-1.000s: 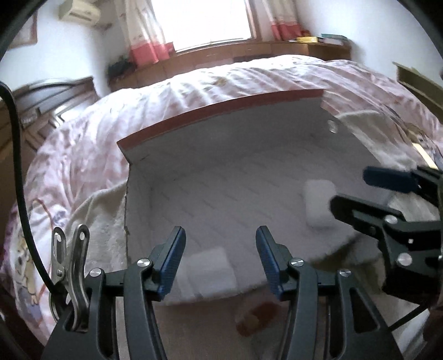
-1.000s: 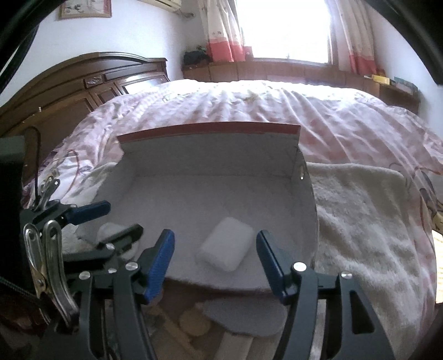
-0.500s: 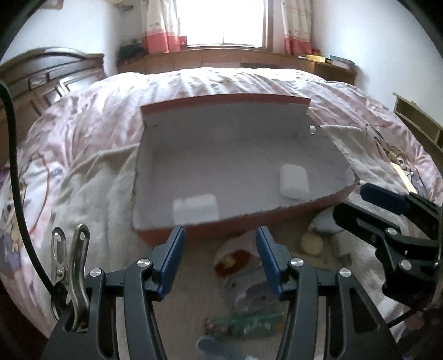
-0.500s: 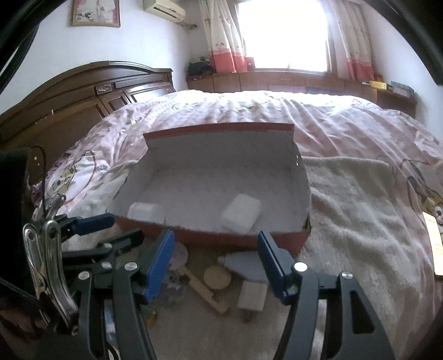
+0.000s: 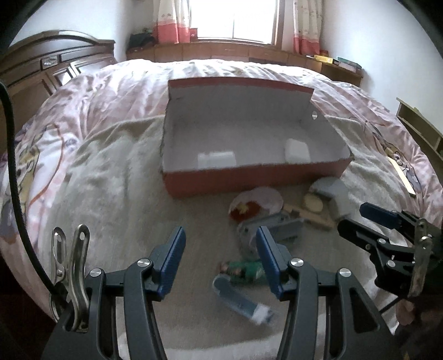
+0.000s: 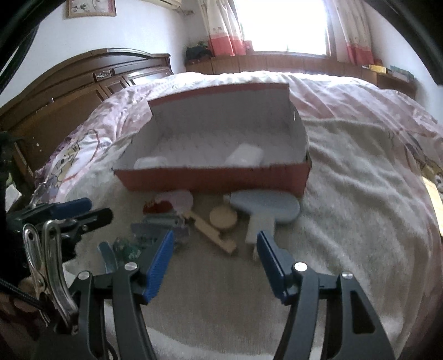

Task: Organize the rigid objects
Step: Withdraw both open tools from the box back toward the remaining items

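Note:
An open red cardboard box (image 5: 249,177) with a white inside stands on a cream towel on the bed; it also shows in the right wrist view (image 6: 216,180). Two white blocks lie in it (image 5: 217,159) (image 5: 296,149). In front lie loose items: a red-and-white round piece (image 5: 254,203), a grey blocky item (image 5: 271,227), a green item (image 5: 245,270), a blue tube (image 5: 239,296), a wooden stick (image 6: 211,231), a wooden disc (image 6: 223,217), a pale blue paddle (image 6: 265,209). My left gripper (image 5: 220,254) is open and empty above them. My right gripper (image 6: 214,259) is open and empty.
The cream towel (image 6: 360,210) covers a pink quilted bed (image 5: 116,88). A dark wooden headboard (image 6: 83,80) is at the left. A window with pink curtains (image 5: 235,19) and a wooden ledge lie beyond the bed.
Both grippers have pulled back and up from the box. The loose items in front of the box have come into view. Both stay open.

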The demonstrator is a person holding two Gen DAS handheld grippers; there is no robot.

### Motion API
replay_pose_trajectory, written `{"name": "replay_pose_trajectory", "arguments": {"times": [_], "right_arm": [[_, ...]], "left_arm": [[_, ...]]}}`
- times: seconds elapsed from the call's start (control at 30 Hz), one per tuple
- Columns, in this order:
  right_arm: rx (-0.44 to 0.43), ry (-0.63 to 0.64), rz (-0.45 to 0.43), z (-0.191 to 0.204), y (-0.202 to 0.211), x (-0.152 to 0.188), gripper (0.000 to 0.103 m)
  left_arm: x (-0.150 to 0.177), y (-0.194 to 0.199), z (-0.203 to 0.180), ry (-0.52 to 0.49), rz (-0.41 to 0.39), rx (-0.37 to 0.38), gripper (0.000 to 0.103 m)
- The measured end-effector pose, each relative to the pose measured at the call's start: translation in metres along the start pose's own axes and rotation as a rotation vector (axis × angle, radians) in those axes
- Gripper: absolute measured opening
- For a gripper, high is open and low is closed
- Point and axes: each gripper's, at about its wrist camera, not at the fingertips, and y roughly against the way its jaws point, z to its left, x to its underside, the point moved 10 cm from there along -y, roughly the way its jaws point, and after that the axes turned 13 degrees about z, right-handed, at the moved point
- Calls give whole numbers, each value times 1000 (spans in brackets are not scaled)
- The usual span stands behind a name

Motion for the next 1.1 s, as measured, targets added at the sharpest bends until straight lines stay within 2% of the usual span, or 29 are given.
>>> {"name": "replay_pose_trajectory", "arguments": {"times": [0.33,0.6,0.97,1.1], "right_arm": [[9,14,37,7,-8,23,65],[-6,20,77,15,-21,35,65],[-9,9,89,14,-27,40,65],[-10,6,91,13,-27,41,65]], "left_arm": [[33,0,11,0,25,-29,54],[42,-5,14,-15,47,-32,54],[53,-13,-2,-62,76,33,54],[58,-17,-9,-98,90,31,54]]}}
